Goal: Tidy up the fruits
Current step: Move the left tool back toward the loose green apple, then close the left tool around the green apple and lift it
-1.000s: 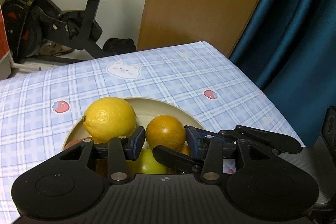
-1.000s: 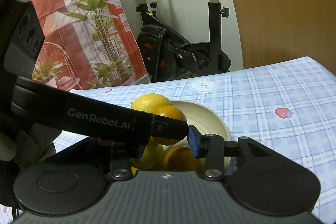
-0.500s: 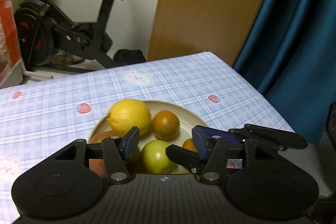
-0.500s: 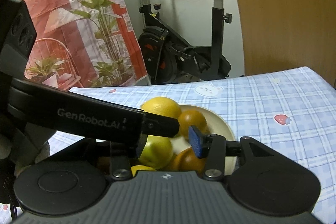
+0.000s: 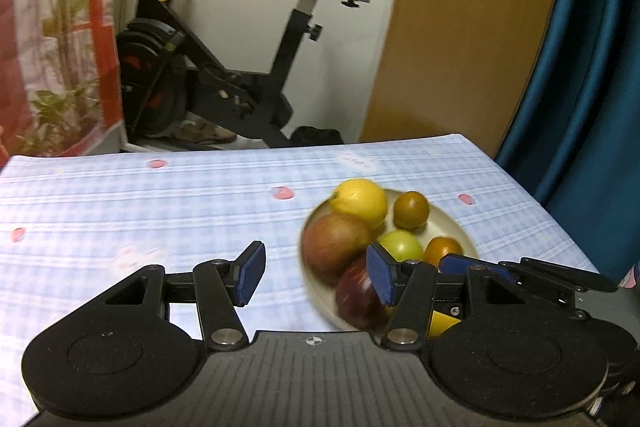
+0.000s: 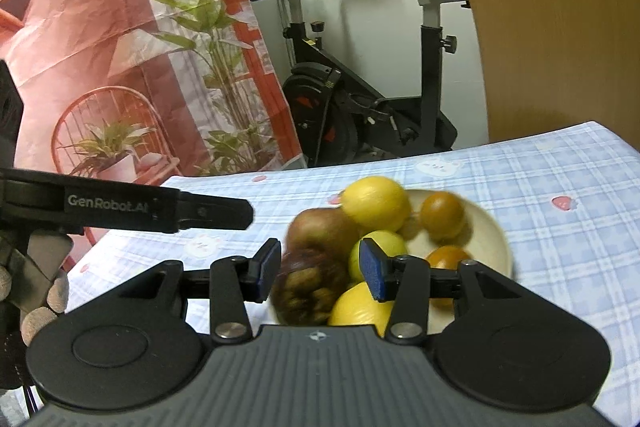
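Holding seven fruits, one plate sits.

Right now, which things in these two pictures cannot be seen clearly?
- Dark red fruit, left wrist view: motion-blurred, partly behind the left gripper.
- Yellow fruit, right wrist view: partly hidden by the right gripper.
- Plate: near rim hidden in both views.
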`<state>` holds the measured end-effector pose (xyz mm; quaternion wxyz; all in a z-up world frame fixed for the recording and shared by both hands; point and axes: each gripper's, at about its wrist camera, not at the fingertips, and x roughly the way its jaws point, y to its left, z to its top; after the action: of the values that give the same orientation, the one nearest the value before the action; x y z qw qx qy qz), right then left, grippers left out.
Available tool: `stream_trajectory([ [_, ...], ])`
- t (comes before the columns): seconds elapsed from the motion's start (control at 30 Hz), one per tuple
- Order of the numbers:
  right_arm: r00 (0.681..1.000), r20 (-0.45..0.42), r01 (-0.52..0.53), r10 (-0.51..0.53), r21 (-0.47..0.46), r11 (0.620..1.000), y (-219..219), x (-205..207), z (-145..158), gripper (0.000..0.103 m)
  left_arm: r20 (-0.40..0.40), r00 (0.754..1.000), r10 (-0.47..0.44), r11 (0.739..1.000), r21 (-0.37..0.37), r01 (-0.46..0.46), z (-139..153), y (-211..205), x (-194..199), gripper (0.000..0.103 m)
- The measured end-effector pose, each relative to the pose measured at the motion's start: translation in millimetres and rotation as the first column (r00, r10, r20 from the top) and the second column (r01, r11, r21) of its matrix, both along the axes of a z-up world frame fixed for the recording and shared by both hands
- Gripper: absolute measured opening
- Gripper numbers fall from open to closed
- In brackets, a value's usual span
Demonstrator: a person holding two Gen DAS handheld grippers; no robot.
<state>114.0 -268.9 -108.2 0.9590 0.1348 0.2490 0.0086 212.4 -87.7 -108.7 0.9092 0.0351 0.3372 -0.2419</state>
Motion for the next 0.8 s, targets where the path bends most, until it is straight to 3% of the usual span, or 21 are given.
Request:
stream_trajectory([
  [0.37,0.998,0.014,-0.064,0.064,-0.027,0.998,46.8,-28.5,-1.5,0.047,0.022,0.996,0.085,0.996,-0.023,-0.085,13.3,70.6,-52.6,0.059],
  [0.6,0.988,-0.027,-0.153,0.152,-0.060,0.986,75.5,-35.4,-11.1,0.047,-0.016,0.994,0.106,0.994,-0.039,-0.106,-1.8,85.5,-65.6,0.059],
  [0.8,0.974,-0.060,-0.225,0.220,-0.098,0.969,97.0,-26.1,-19.2,0.047,-0.092,0.987,0.133,0.989,-0.048,-0.138,-17.7,102.0,-51.8,0.059],
])
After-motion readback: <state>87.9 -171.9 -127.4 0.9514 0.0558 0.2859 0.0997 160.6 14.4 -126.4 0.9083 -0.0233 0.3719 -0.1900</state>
